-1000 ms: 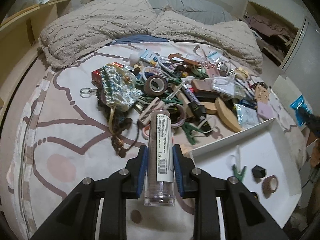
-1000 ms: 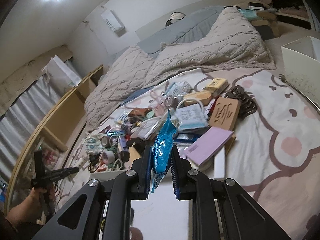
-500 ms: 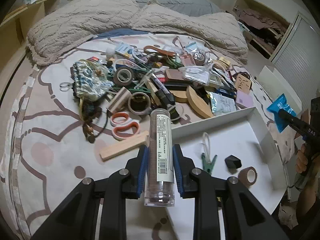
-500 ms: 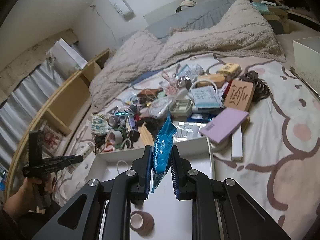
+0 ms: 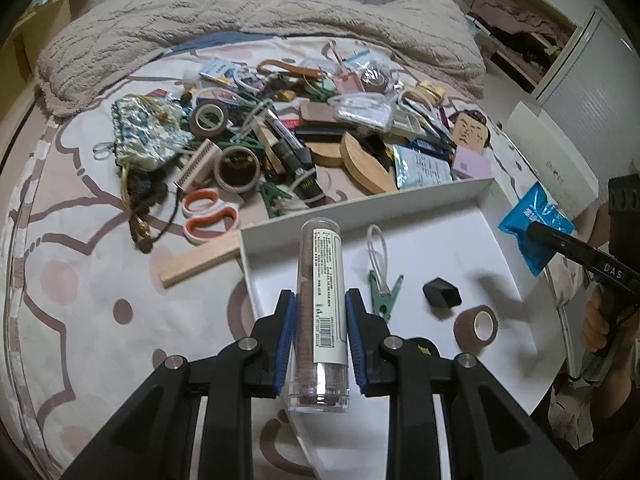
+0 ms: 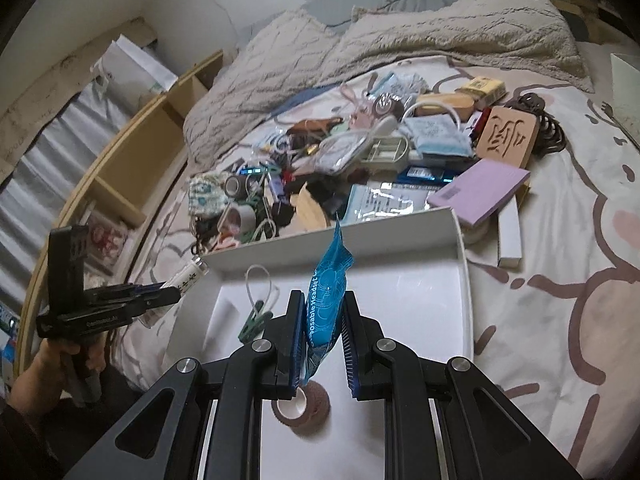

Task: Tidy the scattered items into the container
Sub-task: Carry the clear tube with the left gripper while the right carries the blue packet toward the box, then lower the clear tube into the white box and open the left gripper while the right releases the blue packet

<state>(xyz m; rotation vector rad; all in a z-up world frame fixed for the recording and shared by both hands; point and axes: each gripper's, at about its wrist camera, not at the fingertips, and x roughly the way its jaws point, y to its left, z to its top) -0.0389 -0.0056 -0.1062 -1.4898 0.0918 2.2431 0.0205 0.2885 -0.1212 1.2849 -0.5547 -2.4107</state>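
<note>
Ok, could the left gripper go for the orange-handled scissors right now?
Probably not yet. The left gripper is shut on the clear tube, so its fingers are full. The orange-handled scissors lie uncovered on the bedspread just outside the white tray, so the way looks free once the tube is dropped.

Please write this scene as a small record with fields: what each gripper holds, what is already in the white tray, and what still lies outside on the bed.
left gripper: shut on clear tube, above the tray's near-left part
right gripper: shut on blue packet, above the tray
white tray: holds green clip with white loop, black cap, brown tape roll
outside the tray: scissors, wooden stick, purple pad, mixed pile of small items
surface: patterned bed cover
</note>
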